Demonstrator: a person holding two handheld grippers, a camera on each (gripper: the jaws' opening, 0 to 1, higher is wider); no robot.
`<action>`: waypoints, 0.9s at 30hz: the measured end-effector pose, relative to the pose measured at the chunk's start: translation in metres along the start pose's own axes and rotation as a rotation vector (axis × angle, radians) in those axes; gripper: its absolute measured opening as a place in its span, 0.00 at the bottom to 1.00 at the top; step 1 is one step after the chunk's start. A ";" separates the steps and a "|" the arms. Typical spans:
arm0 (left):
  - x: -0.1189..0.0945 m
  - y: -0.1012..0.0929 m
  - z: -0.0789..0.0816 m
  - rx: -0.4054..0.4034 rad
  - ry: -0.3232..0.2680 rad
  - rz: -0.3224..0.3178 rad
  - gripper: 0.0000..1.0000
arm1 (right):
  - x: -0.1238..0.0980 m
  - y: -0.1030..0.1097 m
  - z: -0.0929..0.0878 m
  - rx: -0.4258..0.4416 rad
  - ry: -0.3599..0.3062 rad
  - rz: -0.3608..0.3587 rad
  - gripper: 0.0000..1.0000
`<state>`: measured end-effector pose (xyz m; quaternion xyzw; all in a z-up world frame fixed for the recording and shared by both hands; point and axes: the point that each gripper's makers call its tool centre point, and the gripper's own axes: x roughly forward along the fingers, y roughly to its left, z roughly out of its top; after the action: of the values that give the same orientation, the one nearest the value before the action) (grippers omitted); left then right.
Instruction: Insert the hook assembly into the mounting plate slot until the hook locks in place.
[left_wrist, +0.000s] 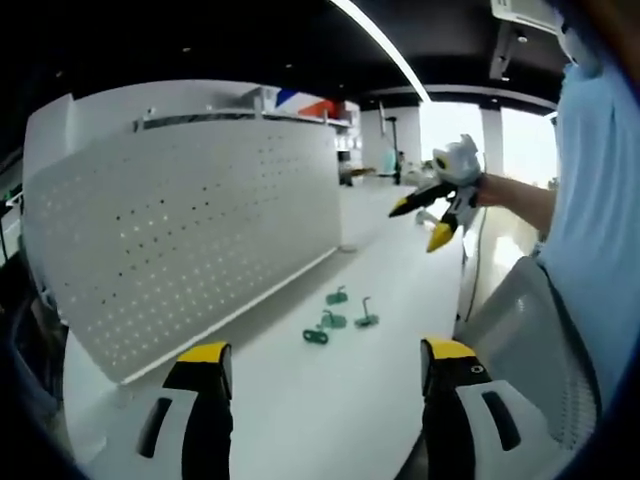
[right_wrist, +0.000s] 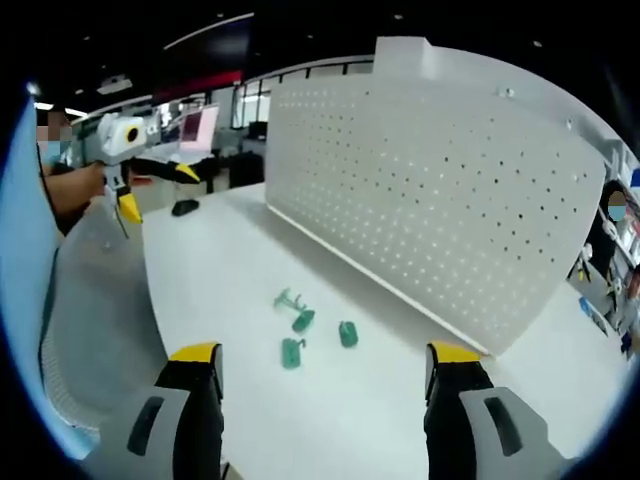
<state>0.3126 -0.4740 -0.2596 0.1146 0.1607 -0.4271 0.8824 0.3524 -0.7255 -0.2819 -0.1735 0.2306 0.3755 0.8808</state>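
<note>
A white perforated mounting plate (left_wrist: 200, 220) (right_wrist: 440, 190) stands upright along the far side of the white table (left_wrist: 300, 420) (right_wrist: 230, 270). Several small green hook pieces (left_wrist: 337, 318) (right_wrist: 303, 321) lie loose on the table in front of it. My left gripper (left_wrist: 327, 352) is open and empty, low over the table short of the pieces; in the right gripper view it hangs in the air as the left gripper (right_wrist: 159, 191). My right gripper (right_wrist: 325, 352) is also open and empty, close to the green pieces, and it appears raised as the right gripper (left_wrist: 418, 225) in the left gripper view.
A person in a light blue shirt (left_wrist: 600, 200) holds the grippers beside a grey mesh chair back (left_wrist: 530, 330) (right_wrist: 90, 300) at the table's near edge. A black object (right_wrist: 185, 207) lies at the table's far end. Another person (right_wrist: 612, 215) stands behind the plate.
</note>
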 end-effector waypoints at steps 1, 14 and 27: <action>0.001 -0.001 0.001 0.002 0.000 -0.004 0.79 | 0.000 0.000 0.000 0.000 0.001 0.000 0.84; 0.004 -0.004 0.000 0.012 0.005 -0.025 0.76 | 0.005 0.007 -0.002 0.005 0.004 0.013 0.83; -0.005 -0.006 -0.002 0.006 -0.010 -0.011 0.75 | 0.048 0.029 0.011 0.008 0.013 0.142 0.68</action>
<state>0.3048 -0.4735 -0.2599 0.1145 0.1556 -0.4329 0.8805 0.3631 -0.6726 -0.3022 -0.1556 0.2498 0.4348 0.8511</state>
